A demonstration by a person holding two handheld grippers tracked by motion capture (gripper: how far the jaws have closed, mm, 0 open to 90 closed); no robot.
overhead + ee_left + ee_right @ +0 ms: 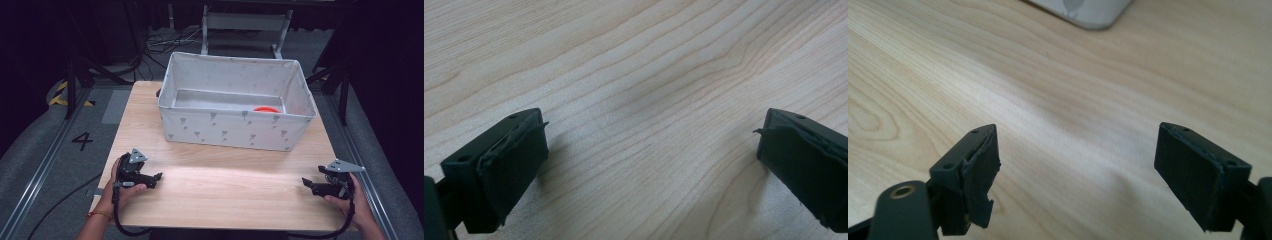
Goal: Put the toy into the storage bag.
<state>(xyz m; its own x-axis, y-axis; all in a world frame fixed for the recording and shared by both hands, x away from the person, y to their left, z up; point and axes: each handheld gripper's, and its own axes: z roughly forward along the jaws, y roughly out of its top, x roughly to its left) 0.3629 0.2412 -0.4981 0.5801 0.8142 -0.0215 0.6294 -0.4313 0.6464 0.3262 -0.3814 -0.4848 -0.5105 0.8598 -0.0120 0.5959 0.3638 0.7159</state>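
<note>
Lying beyond both tongs: bin

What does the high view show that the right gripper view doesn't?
High view alone: the whole fabric bin, the orange thing inside it, both hands, and the left gripper. Right gripper view alone: the right gripper close up, jaws wide apart with nothing between them, one pad's edge ragged. Both: the wooden table and part of the bin.

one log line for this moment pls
left tool: open, empty, low over table | right tool: open, empty | bin: far side of table, red thing inside
</note>
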